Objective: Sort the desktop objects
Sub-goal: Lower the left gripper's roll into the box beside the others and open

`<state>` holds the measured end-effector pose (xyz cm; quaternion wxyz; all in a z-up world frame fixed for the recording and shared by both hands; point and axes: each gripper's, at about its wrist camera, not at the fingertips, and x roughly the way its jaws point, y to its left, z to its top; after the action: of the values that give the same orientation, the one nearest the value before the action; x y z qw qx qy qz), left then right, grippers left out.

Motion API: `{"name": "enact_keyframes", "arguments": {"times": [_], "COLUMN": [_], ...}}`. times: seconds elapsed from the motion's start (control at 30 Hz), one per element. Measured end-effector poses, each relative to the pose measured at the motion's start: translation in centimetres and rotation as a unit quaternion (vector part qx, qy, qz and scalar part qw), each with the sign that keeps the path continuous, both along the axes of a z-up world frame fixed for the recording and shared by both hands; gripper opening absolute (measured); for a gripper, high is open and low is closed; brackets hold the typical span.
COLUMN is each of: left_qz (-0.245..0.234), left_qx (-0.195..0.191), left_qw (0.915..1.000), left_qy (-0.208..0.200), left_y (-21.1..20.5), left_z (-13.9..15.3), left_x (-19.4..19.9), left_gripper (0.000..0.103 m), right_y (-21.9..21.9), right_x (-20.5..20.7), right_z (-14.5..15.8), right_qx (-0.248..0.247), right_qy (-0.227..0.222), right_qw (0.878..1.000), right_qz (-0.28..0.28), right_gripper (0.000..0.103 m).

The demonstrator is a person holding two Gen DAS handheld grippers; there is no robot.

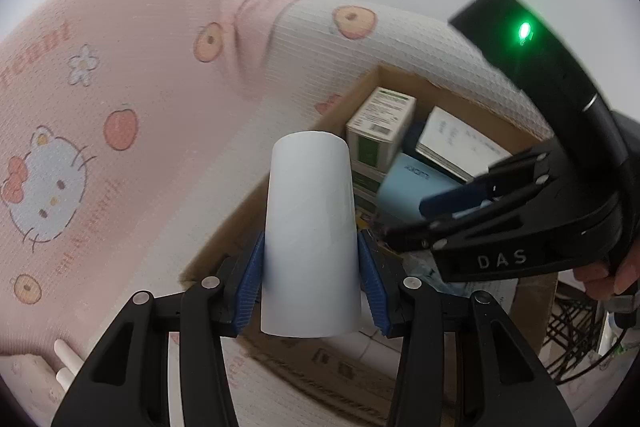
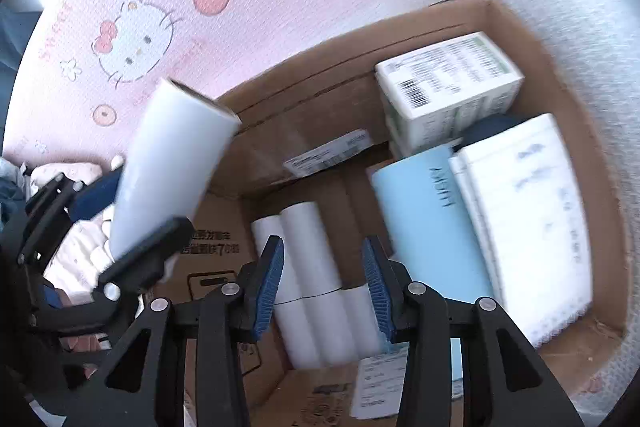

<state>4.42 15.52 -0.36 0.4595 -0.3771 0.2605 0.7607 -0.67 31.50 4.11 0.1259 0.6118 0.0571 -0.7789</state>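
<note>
The left gripper (image 1: 311,281) is clamping a white paper roll (image 1: 310,233) between its blue fingers (image 1: 249,283), one pad pressing each side. The roll is a plain, smooth white cylinder with no print, standing along the fingers; its far end is showing a dark hollow core (visible in the right wrist view (image 2: 172,163)). It is hanging above the near edge of the cardboard box (image 2: 320,75), which is sitting on a pink cartoon-cat cloth (image 1: 100,87). The right gripper (image 2: 323,285) is hovering over the box interior, jaws apart and gripping nothing. Below it, more white rolls (image 2: 308,267) are lying beside a light blue cylinder (image 2: 432,223), a green-and-white carton (image 2: 448,83) and a white booklet (image 2: 528,211).
</note>
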Motion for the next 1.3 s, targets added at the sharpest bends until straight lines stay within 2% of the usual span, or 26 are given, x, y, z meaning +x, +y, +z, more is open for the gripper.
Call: {"name": "enact_keyframes", "arguments": {"times": [0.13,0.23,0.33,0.43,0.5,0.57,0.67,0.83,0.97,1.03,1.17,1.2,1.3], "left_qz": [-0.011,-0.016,-0.019,-0.014,-0.013,-0.008,0.007,0.029,0.048,0.072,0.139,0.160,0.215], "left_qx": [-0.019,-0.031,-0.055,-0.083,-0.093,-0.100,-0.113,-0.143,-0.164,-0.175,-0.179,-0.179,-0.181], "left_qw": [0.9998,0.9993,0.9980,0.9951,0.9930,0.9909,0.9860,0.9652,0.9610,0.9545,0.9242,0.9171,0.9031], "left_qy": [0.000,-0.014,-0.026,-0.051,-0.071,-0.090,-0.123,-0.217,-0.218,-0.230,-0.307,-0.318,-0.325], "left_y": [1.3,2.0,2.8,3.9,4.6,5.2,5.9,6.7,7.2,7.4,7.1,7.0,6.7], "left_z": [-0.9,-1.5,-2.4,-3.5,-4.1,-4.7,-5.5,-7.4,-8.8,-9.6,-11.5,-12.0,-13.5], "left_x": [0.6,0.8,0.7,0.6,0.5,0.3,-0.1,-1.1,-1.0,-1.6,-3.4,-3.9,-4.7], "left_gripper": [0.050,0.050,0.050,0.050,0.050,0.050,0.050,0.050,0.050,0.050,0.050,0.050,0.050], "right_y": [0.8,1.4,2.1,2.7,2.6,3.1,3.8,5.0,5.5,5.5,5.5,5.5,5.5], "right_x": [0.2,0.4,0.5,0.8,1.1,1.2,1.2,1.1,1.2,1.2,1.3,1.3,1.3], "right_z": [0.6,0.8,2.1,3.0,2.3,3.3,4.0,4.5,4.8,5.0,4.3,4.2,3.9], "right_qx": [-0.005,-0.005,-0.005,-0.010,-0.019,-0.020,-0.023,-0.012,-0.009,-0.004,-0.003,-0.003,0.002], "right_qy": [0.010,0.018,0.026,0.036,0.044,0.049,0.059,0.075,0.080,0.080,0.075,0.073,0.071], "right_qw": [1.000,1.000,1.000,0.999,0.999,0.998,0.998,0.996,0.996,0.995,0.996,0.996,0.996], "right_qz": [0.005,-0.001,-0.008,-0.008,-0.009,-0.014,-0.026,-0.046,-0.049,-0.050,-0.050,-0.050,-0.052], "right_gripper": [0.038,0.038,0.038,0.038,0.037,0.026,0.019,0.018,0.018,0.018,0.018,0.018,0.018]}}
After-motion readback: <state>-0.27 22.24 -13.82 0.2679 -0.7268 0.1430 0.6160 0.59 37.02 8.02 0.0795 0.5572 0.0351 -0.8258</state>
